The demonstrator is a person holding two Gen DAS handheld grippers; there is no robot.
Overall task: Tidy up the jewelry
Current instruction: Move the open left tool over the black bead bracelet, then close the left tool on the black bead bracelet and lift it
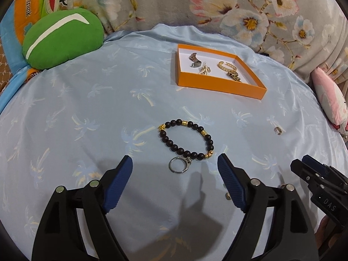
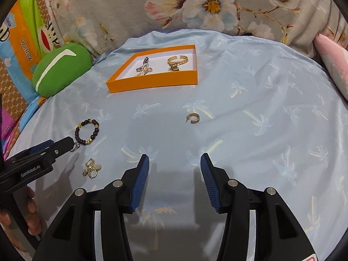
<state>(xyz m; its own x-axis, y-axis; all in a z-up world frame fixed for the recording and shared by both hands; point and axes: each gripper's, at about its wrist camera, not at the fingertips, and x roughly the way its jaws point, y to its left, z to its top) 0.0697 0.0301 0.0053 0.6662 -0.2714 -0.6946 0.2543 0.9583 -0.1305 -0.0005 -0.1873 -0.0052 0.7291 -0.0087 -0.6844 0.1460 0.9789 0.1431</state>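
A black bead bracelet [image 1: 186, 139] with gold beads lies on the light blue sheet, a silver ring [image 1: 179, 164] touching its near side. My left gripper [image 1: 175, 163] stands open with the ring between its blue fingertips, which do not touch it. An orange box [image 1: 219, 87] further back holds a gold bracelet [image 1: 227, 65], a pearl piece and a dark clip. My right gripper [image 2: 174, 159] is open over bare sheet. A gold hoop ring [image 2: 192, 118] lies ahead of it. A cluster of gold rings [image 2: 91, 168] lies to its left, near the left gripper [image 2: 63, 144].
A green cushion [image 1: 63, 38] sits at the back left beside a printed blanket. A floral quilt [image 1: 239, 6] runs along the back. A pink pillow [image 1: 330, 100] lies at the right edge. A hand [image 2: 30, 215] grips the left tool.
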